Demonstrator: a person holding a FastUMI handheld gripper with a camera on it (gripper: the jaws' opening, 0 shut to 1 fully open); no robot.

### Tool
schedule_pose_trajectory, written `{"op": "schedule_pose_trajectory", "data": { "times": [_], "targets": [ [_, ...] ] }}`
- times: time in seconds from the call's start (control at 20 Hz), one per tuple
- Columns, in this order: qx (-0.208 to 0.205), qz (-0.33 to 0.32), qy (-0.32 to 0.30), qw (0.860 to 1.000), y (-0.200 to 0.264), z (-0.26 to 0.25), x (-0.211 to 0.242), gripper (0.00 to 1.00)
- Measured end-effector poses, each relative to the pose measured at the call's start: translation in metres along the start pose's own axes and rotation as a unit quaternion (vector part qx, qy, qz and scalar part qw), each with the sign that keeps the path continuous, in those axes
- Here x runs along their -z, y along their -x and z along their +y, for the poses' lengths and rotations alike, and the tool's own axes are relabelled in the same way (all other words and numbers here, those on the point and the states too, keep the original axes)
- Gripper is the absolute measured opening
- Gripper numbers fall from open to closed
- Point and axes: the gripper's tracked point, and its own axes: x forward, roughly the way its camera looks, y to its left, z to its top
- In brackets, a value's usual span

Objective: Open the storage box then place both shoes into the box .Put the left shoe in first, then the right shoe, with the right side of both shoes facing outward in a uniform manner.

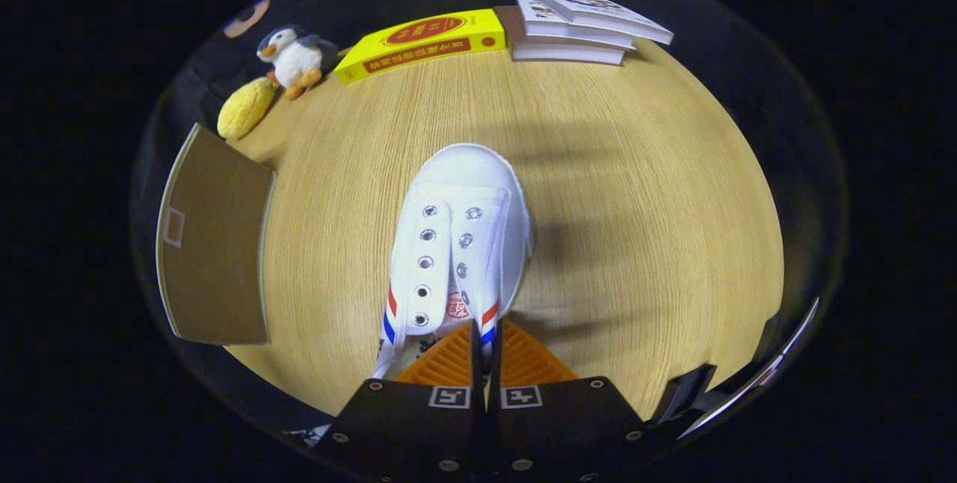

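A: We are holding a white shoe (462, 244) in the hand-held gripper (484, 348). Its fingers are nearly together, pinching the side wall of the shoe's opening just ahead of us, with the toe pointing away toward the books.

B: Is the shoe hanging clear of the worktop (635, 191)?

A: We are judging that it is, since its shadow is falling off to the right, apart from it. The pinch is thin, only canvas edge, so we are wanting slow wrist turns so the shoe is not swinging or slipping.

B: And the box?

A: A brown flap (213, 244), probably the storage box lid, is lying open off to the left, beyond the worktop's edge. We cannot tell yet which shoe this is, so we are checking that before lowering it in.

B: Anything crowding us?

A: Not really. A yellow box (422, 43), a stack of books (576, 31), a penguin plush (295, 58) and a yellow plush (245, 107) are sitting along the far side, well apart.
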Motion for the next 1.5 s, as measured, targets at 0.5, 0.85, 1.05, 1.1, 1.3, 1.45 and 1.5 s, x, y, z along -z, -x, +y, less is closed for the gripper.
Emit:
{"op": "schedule_pose_trajectory", "data": {
  "times": [0.5, 0.85, 1.05, 1.1, 1.3, 1.45, 1.5],
  "targets": [
    [-0.028, -0.087, -0.013, 0.996, 0.09, 0.085, -0.038, 0.0],
    [-0.093, -0.129, -0.01, 0.987, 0.161, 0.204, -0.053, 0.0],
    [-0.099, -0.145, 0.017, 0.984, 0.181, 0.256, -0.059, 0.0],
    [-0.1, -0.146, 0.023, 0.984, 0.181, 0.268, -0.059, 0.0],
    [-0.098, -0.14, 0.045, 0.984, 0.169, 0.304, -0.057, 0.0],
    [-0.081, -0.131, 0.062, 0.986, 0.149, 0.322, -0.055, 0.01],
    [-0.072, -0.129, 0.067, 0.987, 0.141, 0.325, -0.055, 0.0]
  ]
}}
